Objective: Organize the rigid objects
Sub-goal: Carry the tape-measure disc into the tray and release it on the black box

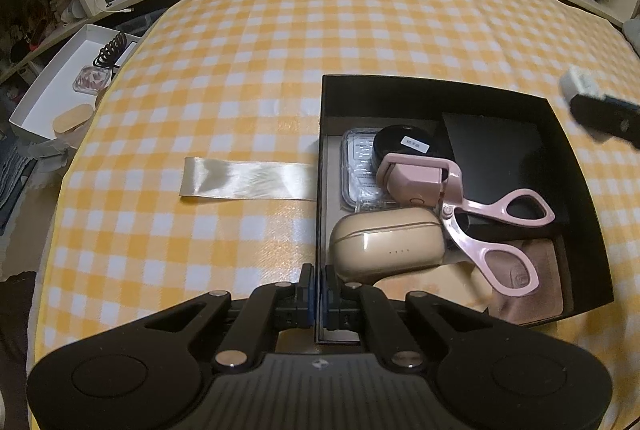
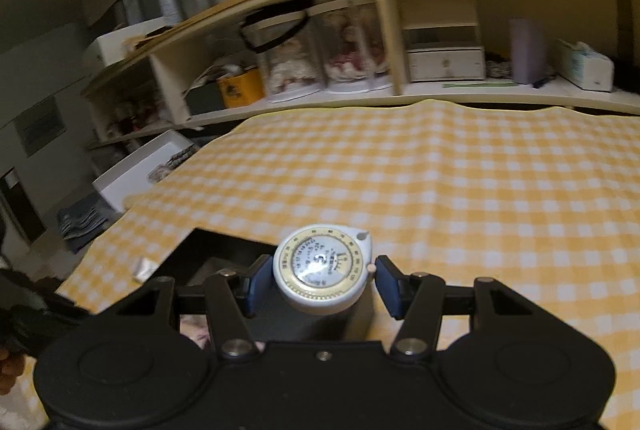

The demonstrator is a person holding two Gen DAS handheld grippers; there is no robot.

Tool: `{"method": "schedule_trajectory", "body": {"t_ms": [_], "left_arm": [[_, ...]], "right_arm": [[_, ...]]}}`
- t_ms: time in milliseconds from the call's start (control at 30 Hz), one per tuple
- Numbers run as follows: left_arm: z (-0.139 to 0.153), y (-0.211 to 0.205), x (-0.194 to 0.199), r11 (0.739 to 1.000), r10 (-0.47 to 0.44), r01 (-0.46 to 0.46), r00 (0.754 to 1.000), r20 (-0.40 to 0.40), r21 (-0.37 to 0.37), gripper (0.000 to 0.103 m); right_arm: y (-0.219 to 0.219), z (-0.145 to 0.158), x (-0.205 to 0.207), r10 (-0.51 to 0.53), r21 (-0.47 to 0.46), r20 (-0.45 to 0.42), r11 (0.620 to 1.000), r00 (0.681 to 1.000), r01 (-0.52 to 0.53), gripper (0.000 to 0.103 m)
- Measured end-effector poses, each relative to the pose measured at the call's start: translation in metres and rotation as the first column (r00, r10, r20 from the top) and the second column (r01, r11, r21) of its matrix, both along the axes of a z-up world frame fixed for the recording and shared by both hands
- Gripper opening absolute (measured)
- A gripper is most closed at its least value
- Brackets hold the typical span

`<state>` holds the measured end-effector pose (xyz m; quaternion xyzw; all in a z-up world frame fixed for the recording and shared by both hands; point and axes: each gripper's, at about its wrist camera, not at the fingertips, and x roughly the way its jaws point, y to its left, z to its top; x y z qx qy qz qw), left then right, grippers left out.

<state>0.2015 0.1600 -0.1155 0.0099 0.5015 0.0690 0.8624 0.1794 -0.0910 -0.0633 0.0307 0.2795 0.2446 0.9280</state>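
Right gripper holds a round tape measure between its pads, above the checked cloth. Left gripper is clamped on the black box wall.

Dim, warm indoor light — heavy fisheye bending at the edges; the right wrist view smeared by motion blur, shelves soft.

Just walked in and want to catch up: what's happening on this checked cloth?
A person is sorting small items with two handheld tools. The left tool is shut on the near wall of the black box, steadying it. The right tool holds a round tape measure above the box's edge. Pink scissors and a beige case lie inside.
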Motion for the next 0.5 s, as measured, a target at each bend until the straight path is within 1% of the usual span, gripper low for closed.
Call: {"method": "schedule_trajectory", "body": {"t_ms": [100, 233, 500], "left_arm": [[0.002, -0.002, -0.001, 1.000, 0.000, 0.000, 1.000, 0.003, 0.002, 0.003], [0.004, -0.007, -0.003, 1.000, -0.009, 0.009, 1.000, 0.000, 0.026, 0.003], [0.004, -0.012, -0.002, 0.999, -0.012, 0.012, 1.000, -0.002, 0.032, 0.004]], "right_arm": [[0.015, -0.004, -0.003, 0.039, -0.019, -0.005, 0.999, 0.999, -0.039, 0.056], [0.030, -0.013, 0.003, 0.049, -0.019, -0.024, 0.999, 0.998, -0.050, 0.056], [0.045, -0.028, 0.009, 0.087, -0.043, -0.050, 0.995, 0.995, -0.089, 0.056]]}}
